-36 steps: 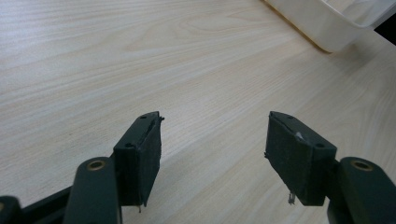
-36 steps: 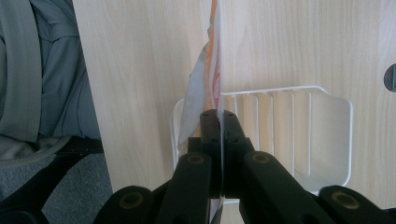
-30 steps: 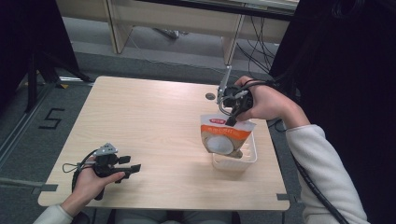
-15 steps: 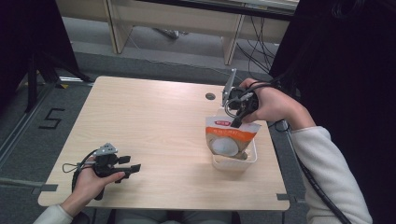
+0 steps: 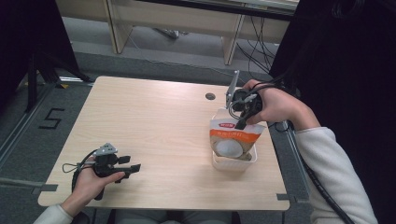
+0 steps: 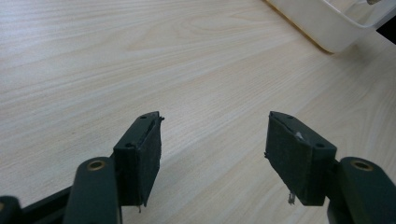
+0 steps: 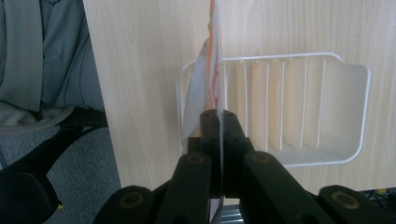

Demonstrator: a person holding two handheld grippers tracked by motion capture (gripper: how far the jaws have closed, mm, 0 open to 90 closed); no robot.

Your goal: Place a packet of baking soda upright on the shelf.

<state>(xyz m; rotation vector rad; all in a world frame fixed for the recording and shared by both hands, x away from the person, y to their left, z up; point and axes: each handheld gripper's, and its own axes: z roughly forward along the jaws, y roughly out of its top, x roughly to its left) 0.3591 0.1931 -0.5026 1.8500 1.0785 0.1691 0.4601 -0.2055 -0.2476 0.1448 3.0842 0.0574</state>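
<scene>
A white and orange pouch [image 5: 232, 137] stands upright at one end of a white ribbed tray [image 5: 233, 164] near the table's right edge. My right gripper [image 5: 241, 122] points down over it and is shut on the pouch's top edge. In the right gripper view the pouch [image 7: 205, 79] shows edge-on, clamped between the jaws of that gripper [image 7: 218, 122], with the tray [image 7: 299, 102] below. My left gripper [image 5: 134, 166] lies low at the table's front left, open, with bare wood between its pads [image 6: 140, 156].
The wooden table [image 5: 149, 121] has a round cable hole [image 5: 210, 96] behind the tray. A corner of the tray [image 6: 327, 23] shows at the top right of the left gripper view. A cable trails from the right gripper past the table's right edge. Desk legs and cables stand beyond the far edge.
My right gripper has shifted slightly right and toward the near side with the pouch, which now stands lower in the tray. The left gripper has stayed still.
</scene>
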